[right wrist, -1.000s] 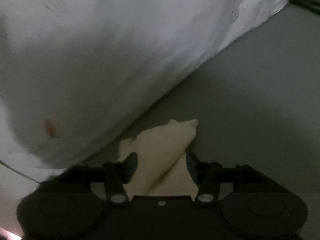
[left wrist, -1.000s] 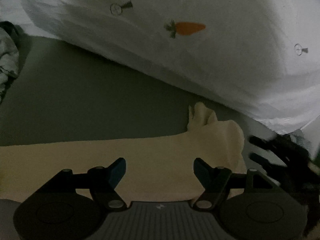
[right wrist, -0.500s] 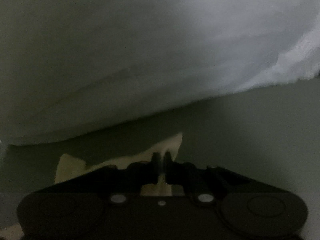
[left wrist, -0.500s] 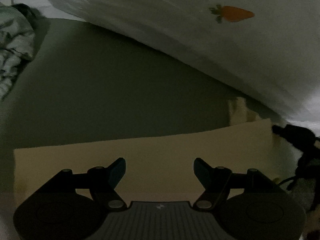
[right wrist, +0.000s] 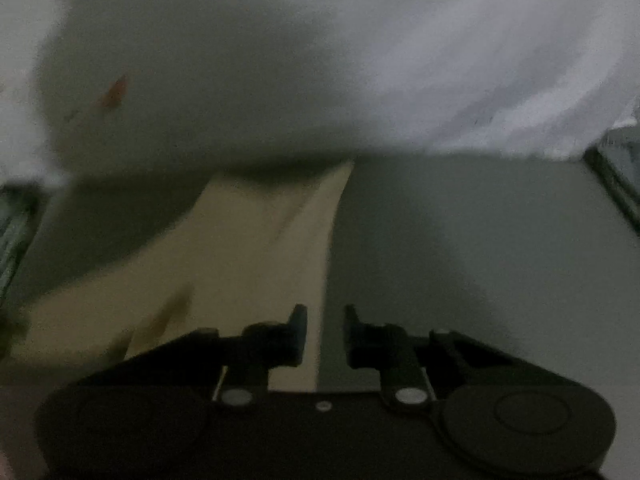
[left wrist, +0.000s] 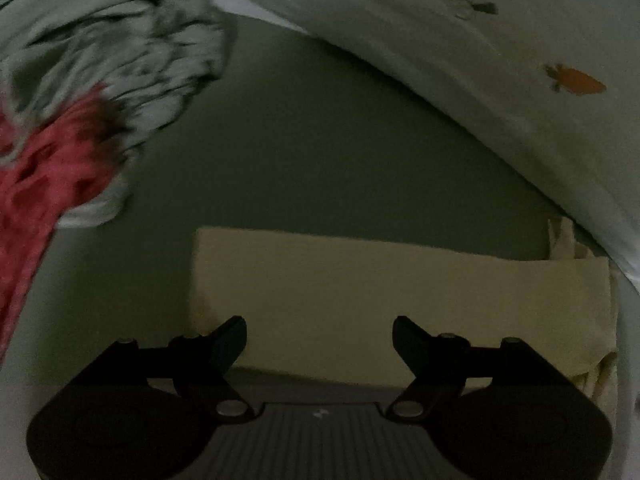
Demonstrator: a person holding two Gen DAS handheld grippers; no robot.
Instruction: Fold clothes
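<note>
A cream garment (left wrist: 400, 280) lies flat as a long folded band on the grey-green surface (left wrist: 340, 140). My left gripper (left wrist: 318, 322) hovers over the band's near edge, close to its left end. Its jaws are wide and still opening, with nothing between them. In the right wrist view the same cream garment (right wrist: 240, 260) stretches away towards the white bedding. My right gripper (right wrist: 325, 310) sits at the garment's right edge. Its jaws are opening and stand a narrow gap apart. The cloth's edge shows in that gap, and the pads do not press on it.
A bulky white duvet (left wrist: 480, 80) with small carrot prints overhangs the far side and covers the garment's far end (right wrist: 320, 60). A blurred pile of grey-white clothes (left wrist: 100, 60) with a red garment (left wrist: 48, 168) lies at the left.
The left gripper slid left along the garment, bringing its left end and the clothes pile into view. The right gripper shut on the cloth's corner, carried it across, and now its jaws have parted slightly.
</note>
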